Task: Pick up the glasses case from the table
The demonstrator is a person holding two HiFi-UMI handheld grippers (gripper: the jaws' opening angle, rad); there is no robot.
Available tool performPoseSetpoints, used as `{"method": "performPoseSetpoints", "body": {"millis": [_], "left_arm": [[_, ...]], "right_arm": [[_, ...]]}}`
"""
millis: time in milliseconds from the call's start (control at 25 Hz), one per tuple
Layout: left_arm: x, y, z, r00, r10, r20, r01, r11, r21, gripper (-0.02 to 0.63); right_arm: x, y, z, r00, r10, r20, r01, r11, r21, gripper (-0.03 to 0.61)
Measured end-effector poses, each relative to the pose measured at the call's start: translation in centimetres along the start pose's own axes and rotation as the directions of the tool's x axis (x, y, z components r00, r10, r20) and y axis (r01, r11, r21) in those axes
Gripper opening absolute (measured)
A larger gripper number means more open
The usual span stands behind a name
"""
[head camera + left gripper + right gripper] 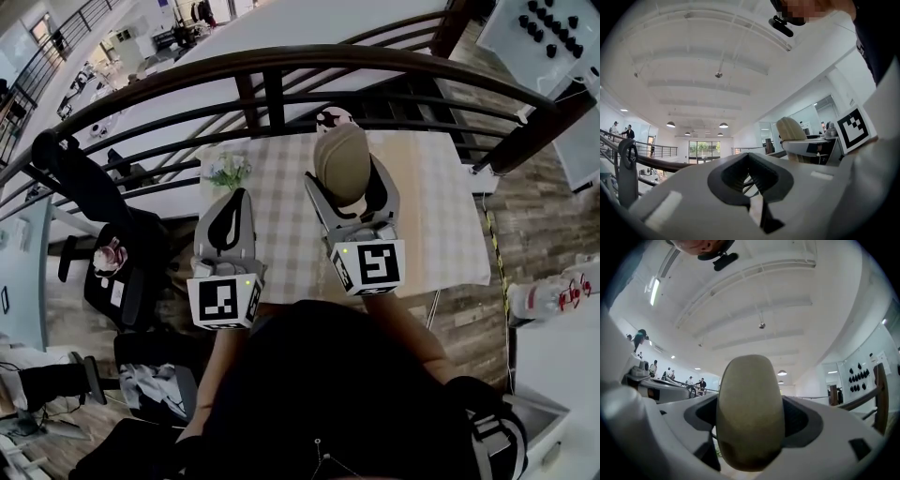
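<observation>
The left gripper (229, 214) is over the checked bench's (441, 225) left edge, fingers pressed together on nothing. The right gripper (349, 192) clamps the tan glasses case (341, 161) above mid-bench, near the railing (281, 67). Only the right gripper view shows ceiling behind the case.

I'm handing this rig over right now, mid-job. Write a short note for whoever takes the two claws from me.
Right claw: shut on the glasses case, which is held end-up towards the ceiling.
Left claw: shut, nothing in it, raised beside the right one.
Case: appears clear of the checked table, which lies below both claws.
Done: the case is picked up.
Left: probably nothing but holding the grip steady; don't open the right claw.
</observation>
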State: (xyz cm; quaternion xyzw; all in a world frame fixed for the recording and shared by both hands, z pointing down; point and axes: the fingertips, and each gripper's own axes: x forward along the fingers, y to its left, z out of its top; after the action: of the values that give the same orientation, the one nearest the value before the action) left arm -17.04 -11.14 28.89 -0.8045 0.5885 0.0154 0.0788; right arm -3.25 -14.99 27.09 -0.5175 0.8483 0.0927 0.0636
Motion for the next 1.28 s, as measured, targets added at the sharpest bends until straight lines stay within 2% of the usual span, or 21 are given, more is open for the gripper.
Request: {"method": "performPoseSetpoints", "body": {"millis": [160,760,1280], "left_arm": [[0.0,-0.9,0.4,1.0,0.002,0.013,-0.002,1.0,0.025,0.011],[-0.2,-2.6,1.1,1.0,0.014,0.022,-0.016,0.998,0.061,0.011],[-0.4,-1.9,0.6,0.999,0.032,0.008,-0.032,0.998,0.045,0.011]], "right_arm": [[-0.9,-0.7,0.2,1.0,-0.002,0.023,0.001,1.0,0.007,0.379],[-2.4,-2.2,-0.1,1.0,-0.009,0.001,0.009,1.0,0.002,0.379],[-1.9,-1.6,-0.6,1.0,0.0,-0.009,0.0,1.0,-0.003,0.379]]}}
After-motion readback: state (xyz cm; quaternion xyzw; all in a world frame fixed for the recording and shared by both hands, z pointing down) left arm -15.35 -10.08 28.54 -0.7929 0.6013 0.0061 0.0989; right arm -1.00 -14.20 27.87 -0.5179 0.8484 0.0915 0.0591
